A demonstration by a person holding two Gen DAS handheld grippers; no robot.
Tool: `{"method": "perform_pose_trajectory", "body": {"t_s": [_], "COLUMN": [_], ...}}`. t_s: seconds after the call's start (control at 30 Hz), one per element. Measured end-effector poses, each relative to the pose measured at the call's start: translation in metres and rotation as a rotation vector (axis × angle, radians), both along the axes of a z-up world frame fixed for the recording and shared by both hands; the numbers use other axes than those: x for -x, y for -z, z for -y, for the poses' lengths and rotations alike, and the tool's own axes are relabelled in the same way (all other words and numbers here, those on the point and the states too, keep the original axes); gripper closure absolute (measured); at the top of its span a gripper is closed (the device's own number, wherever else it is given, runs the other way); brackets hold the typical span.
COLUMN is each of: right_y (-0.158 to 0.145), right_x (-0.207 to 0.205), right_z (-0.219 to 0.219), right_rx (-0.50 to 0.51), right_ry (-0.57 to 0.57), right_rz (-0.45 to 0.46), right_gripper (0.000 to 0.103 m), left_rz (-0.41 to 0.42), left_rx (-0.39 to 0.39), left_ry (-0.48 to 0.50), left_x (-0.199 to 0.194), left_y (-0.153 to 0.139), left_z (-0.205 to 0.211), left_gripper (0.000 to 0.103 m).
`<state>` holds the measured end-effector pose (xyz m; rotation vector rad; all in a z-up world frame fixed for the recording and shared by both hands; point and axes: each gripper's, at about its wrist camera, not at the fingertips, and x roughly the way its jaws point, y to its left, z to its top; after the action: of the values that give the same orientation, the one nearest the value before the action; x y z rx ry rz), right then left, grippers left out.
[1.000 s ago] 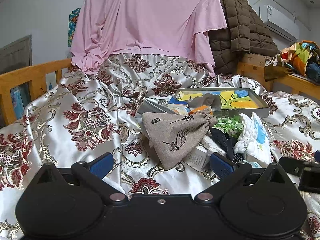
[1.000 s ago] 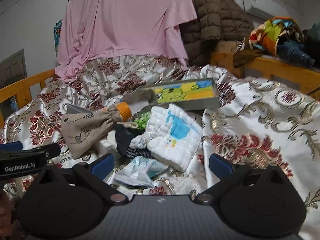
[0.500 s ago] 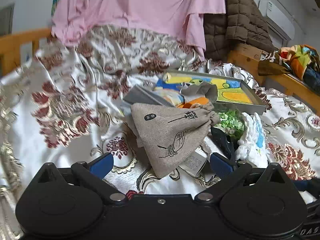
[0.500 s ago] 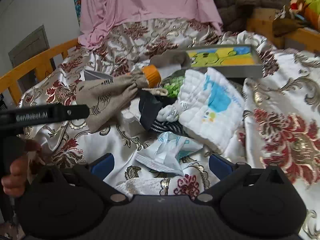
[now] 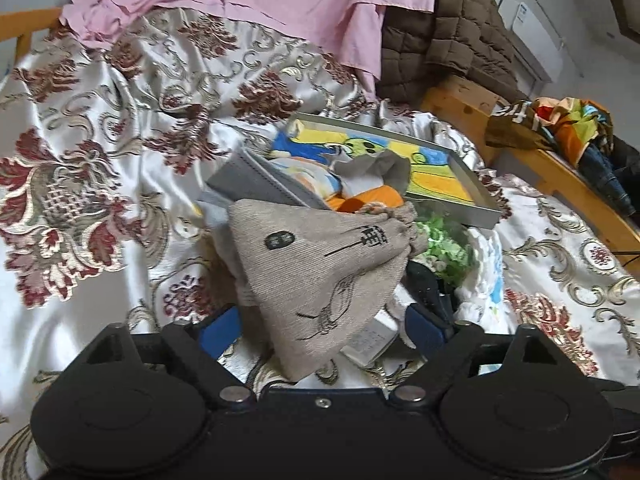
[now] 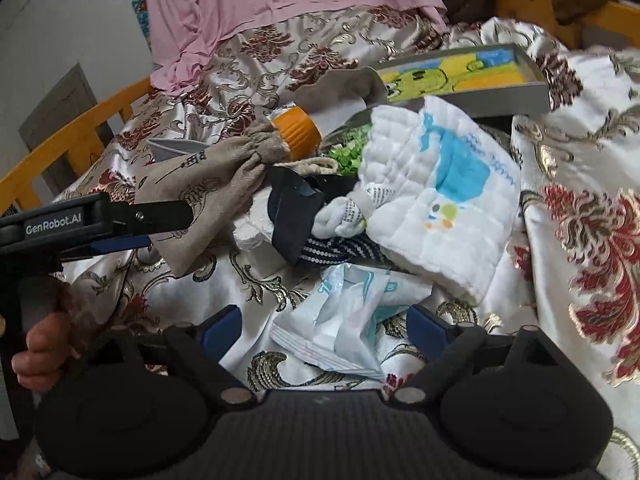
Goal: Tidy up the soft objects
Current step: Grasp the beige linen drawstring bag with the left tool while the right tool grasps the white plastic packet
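Beige drawstring pouch (image 5: 320, 276), printed with black line drawings, its neck cinched, lies between the spread fingers of the left gripper (image 5: 322, 330), its lower corner nearest the palm. Grey tray (image 5: 476, 216) beyond the fingertips holds a colourful picture sheet. Right gripper (image 6: 324, 326) is wide open, gripping nothing, a white plastic packet (image 6: 344, 328) lying between its fingers. White quilted cloth (image 6: 436, 200) lies ahead.

Your 2 wrist cameras look forward, low and close, over the bed; both share the beige printed drawstring pouch (image 5: 320, 276) (image 6: 208, 188).
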<state>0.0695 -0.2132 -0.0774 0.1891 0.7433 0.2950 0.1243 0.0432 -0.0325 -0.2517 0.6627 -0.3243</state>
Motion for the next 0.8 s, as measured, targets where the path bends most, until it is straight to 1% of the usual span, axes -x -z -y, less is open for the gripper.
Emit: {"method": "perform_pose_trajectory", "body": {"t_s": [0.07, 0.13, 0.17, 0.2, 0.3, 0.33, 0.37, 0.4, 0.47, 0.57, 0.67, 0.73, 0.77, 0.8], "right_y": [0.003, 0.007, 0.008, 0.009, 0.008, 0.007, 0.006, 0.005, 0.004, 0.006, 0.007, 0.008, 0.008, 0.008], "right_x": [-0.001, -0.002, -0.002, -0.002, 0.001, 0.002, 0.003, 0.003, 0.003, 0.002, 0.002, 0.002, 0.002, 0.003], "right_z": [0.002, 0.004, 0.003, 0.003, 0.0, 0.0, 0.0, 0.001, 0.0, 0.0, 0.001, -0.001, -0.001, -0.002], "right_rx": [-0.013, -0.029, -0.035, -0.039, -0.036, -0.04, -0.047, -0.051, -0.059, -0.071, -0.078, -0.077, -0.076, -0.075], "right_ry": [0.017, 0.037, 0.038, 0.039, 0.037, 0.038, 0.043, 0.045, 0.045, 0.044, 0.042, 0.043, 0.042, 0.04], "right_rz": [-0.008, -0.023, -0.028, -0.029, -0.013, -0.008, -0.002, 0.001, -0.004, -0.013, -0.018, -0.018, -0.017, -0.016], "right_gripper": [0.018, 0.021, 0.023, 0.025, 0.03, 0.031, 0.034, 0.039, 0.04, 0.04, 0.044, 0.045, 0.046, 0.047], "left_rz": [-0.01, -0.027, -0.036, -0.053, -0.092, -0.096, -0.096, -0.094, -0.082, -0.07, -0.074, -0.073, -0.071, -0.069], "left_rx": [0.025, 0.056, 0.071, 0.097, 0.173, 0.194, 0.207, 0.211, 0.211, 0.225, 0.244, 0.241, 0.236, 0.229], "left_ry": [0.005, -0.009, -0.02, -0.039, -0.092, -0.105, -0.111, -0.11, -0.096, -0.077, -0.054, -0.042, -0.036, -0.032], "left_x": [-0.001, -0.001, 0.0, 0.0, 0.003, 0.004, 0.005, 0.006, 0.007, 0.005, 0.002, 0.001, 0.001, 0.002], "left_y": [0.001, 0.003, 0.005, 0.008, 0.014, 0.014, 0.015, 0.013, 0.01, 0.007, 0.008, 0.009, 0.009, 0.008], "left_z": [-0.001, -0.004, -0.007, -0.009, -0.017, -0.018, -0.02, -0.019, -0.017, -0.013, -0.009, -0.007, -0.006, -0.005], "left_gripper": [0.024, 0.028, 0.033, 0.035, 0.054, 0.056, 0.058, 0.062, 0.066, 0.066, 0.066, 0.073, 0.083, 0.086]}}
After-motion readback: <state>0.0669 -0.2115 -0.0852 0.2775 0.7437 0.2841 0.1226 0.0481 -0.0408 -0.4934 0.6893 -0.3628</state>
